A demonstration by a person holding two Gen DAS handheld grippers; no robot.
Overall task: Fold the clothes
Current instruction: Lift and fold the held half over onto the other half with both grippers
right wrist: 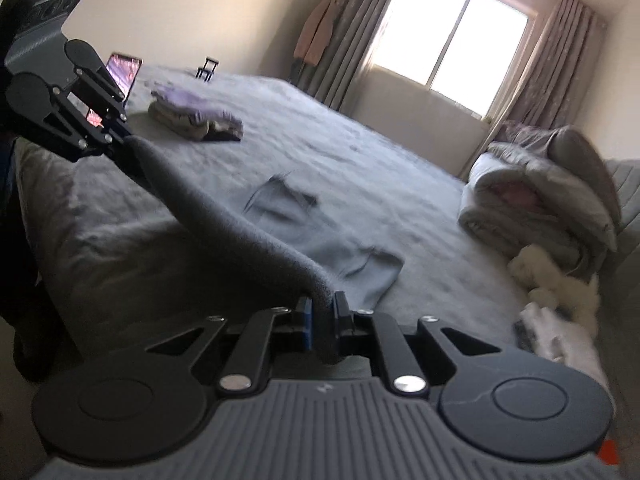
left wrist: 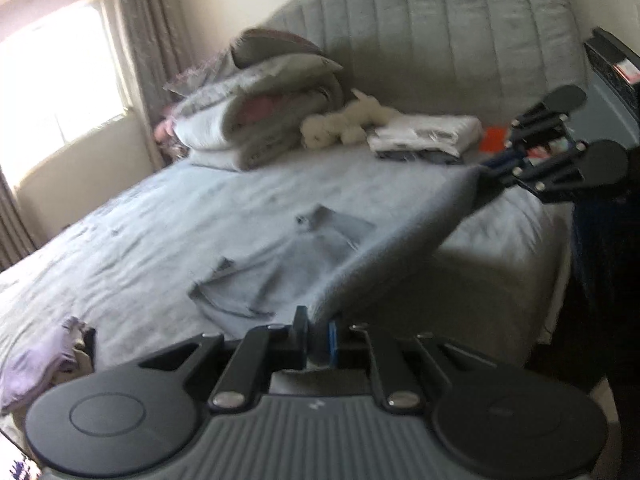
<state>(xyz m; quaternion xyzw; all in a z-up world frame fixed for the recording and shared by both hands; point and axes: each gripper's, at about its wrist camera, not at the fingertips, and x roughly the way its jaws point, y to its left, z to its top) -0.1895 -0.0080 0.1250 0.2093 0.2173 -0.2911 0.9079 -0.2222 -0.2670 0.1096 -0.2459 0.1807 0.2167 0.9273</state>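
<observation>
A grey-blue garment [left wrist: 316, 252] lies partly spread on the bed, its near hem lifted taut between both grippers. My left gripper [left wrist: 318, 336] is shut on one corner of the hem; it also shows in the right wrist view [right wrist: 124, 142]. My right gripper [right wrist: 322, 320] is shut on the other corner; it also shows in the left wrist view [left wrist: 486, 170]. The rest of the garment [right wrist: 320, 236], with its sleeves, rests on the bed beyond the raised edge.
The grey bed [left wrist: 140, 216] has a padded headboard [left wrist: 440, 40]. A rolled duvet pile [left wrist: 260, 112], a white plush toy [left wrist: 344, 124] and folded white clothes [left wrist: 428, 136] sit near the headboard. A folded purple-and-tan stack [right wrist: 196, 116] and a phone [right wrist: 122, 76] lie at the foot.
</observation>
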